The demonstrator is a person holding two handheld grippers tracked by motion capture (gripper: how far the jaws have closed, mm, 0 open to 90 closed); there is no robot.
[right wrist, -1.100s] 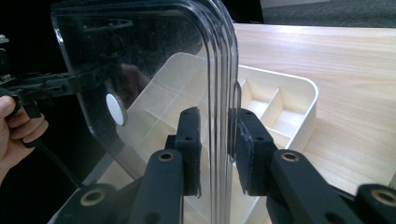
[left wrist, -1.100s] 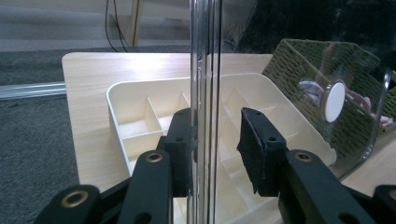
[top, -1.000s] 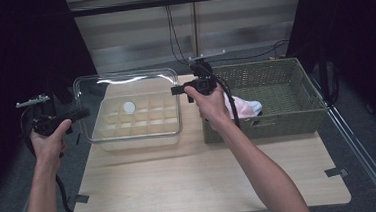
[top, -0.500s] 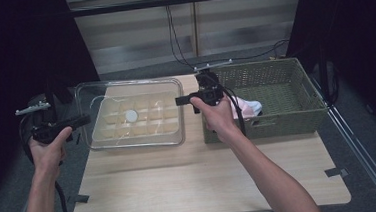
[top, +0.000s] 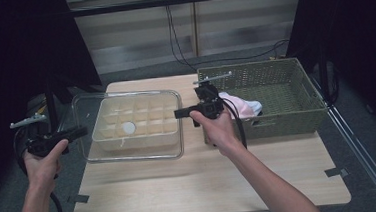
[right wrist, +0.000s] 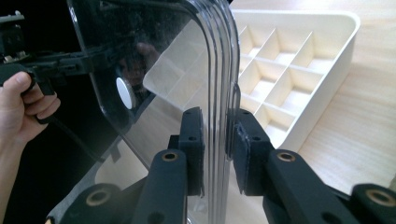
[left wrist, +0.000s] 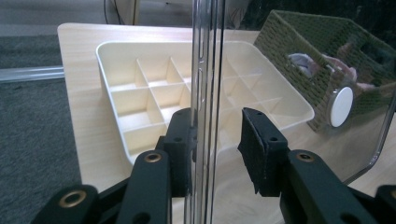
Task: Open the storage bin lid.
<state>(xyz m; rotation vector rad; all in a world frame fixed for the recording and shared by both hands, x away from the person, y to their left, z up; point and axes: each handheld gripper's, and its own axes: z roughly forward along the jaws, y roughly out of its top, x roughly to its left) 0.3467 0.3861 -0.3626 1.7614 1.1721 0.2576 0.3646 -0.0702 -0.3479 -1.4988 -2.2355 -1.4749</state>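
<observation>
Two grippers held one clear lid (top: 130,127) over the cream divided tray (top: 137,124), which served as the landmark on the table (top: 206,185). Seen from the high view, you kept the lid roughly level above the tray, its long axis running across the table from your left hand toward the green basket (top: 276,100) on the tray's far side. The lid's white round knob (top: 128,127) sat over the tray's middle.

The left gripper (left wrist: 217,140) view gave what the high view could not: the lid's rim edge-on between the jaws, lying against the left pad, with a gap to the other pad, so I cannot tell whether that grip was pressed tight. The basket beyond the tray appeared through the clear plastic there.

In the right gripper (right wrist: 218,140) view, your jaws were closed on the lid's rounded corner, both pads against the rim. That view also showed your left hand (right wrist: 21,105) beyond the lid. In the high view, pink and white cloth (top: 243,107) lay inside the basket, beside the tray.
</observation>
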